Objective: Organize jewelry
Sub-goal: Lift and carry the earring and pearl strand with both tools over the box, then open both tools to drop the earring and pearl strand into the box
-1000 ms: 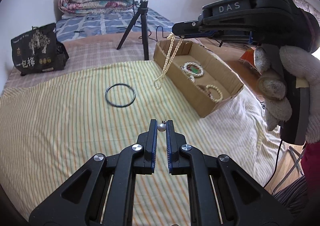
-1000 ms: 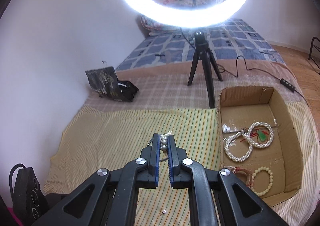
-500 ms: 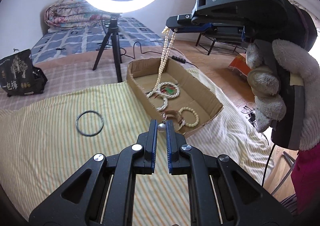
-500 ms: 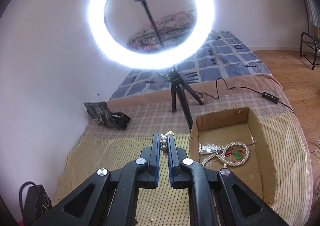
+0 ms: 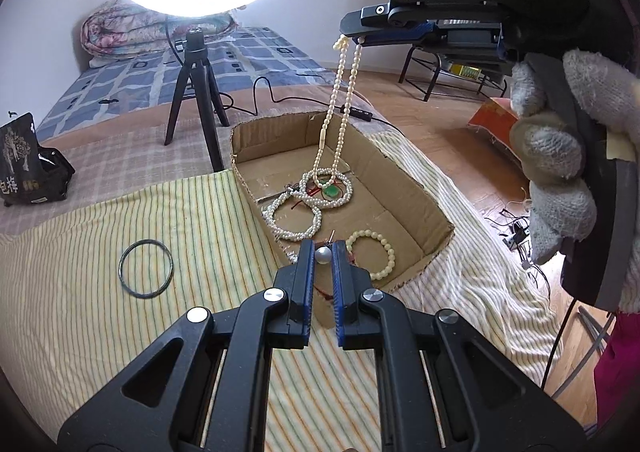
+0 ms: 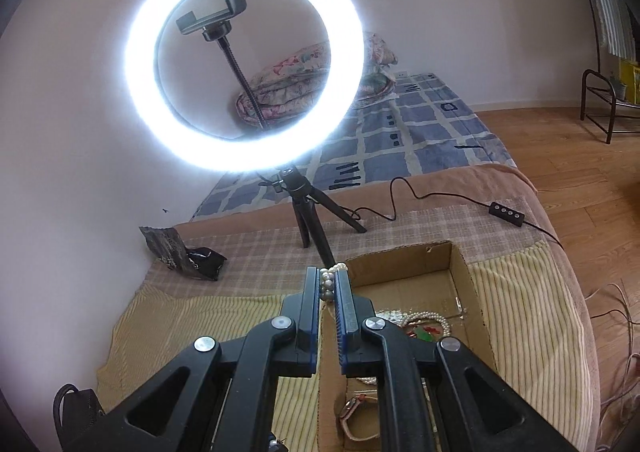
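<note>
- Hanging from the right gripper [image 5: 352, 39], a pearl necklace [image 5: 338, 111] is seen in the left wrist view directly above the cardboard box [image 5: 404, 175], its lower loop just over the coiled pearl strands [image 5: 312, 199] on the box floor; a second ago it dangled over the striped cloth [image 5: 80, 236] beside the box, so the carry is judged nearly complete and only lowering and release remain.
- In the same view the left gripper [image 5: 322, 254] is clamped on a single pearl earring [image 5: 322, 255], now held above the near wall of the box, close to a cream bead bracelet [image 5: 372, 256]; a dark bangle [image 5: 146, 268] lies on the cloth, well to the left of the box, not yet stowed.
- In the right wrist view the right gripper [image 6: 329, 286] is closed on a bunch of necklace pearls [image 6: 329, 284] above the box's [image 6: 464, 272] far-left corner; the hanging length is hidden beneath the fingers.
- Only this view shows a watch [image 6: 352, 410] inside the box's near end, while the bangle is out of sight.
</note>
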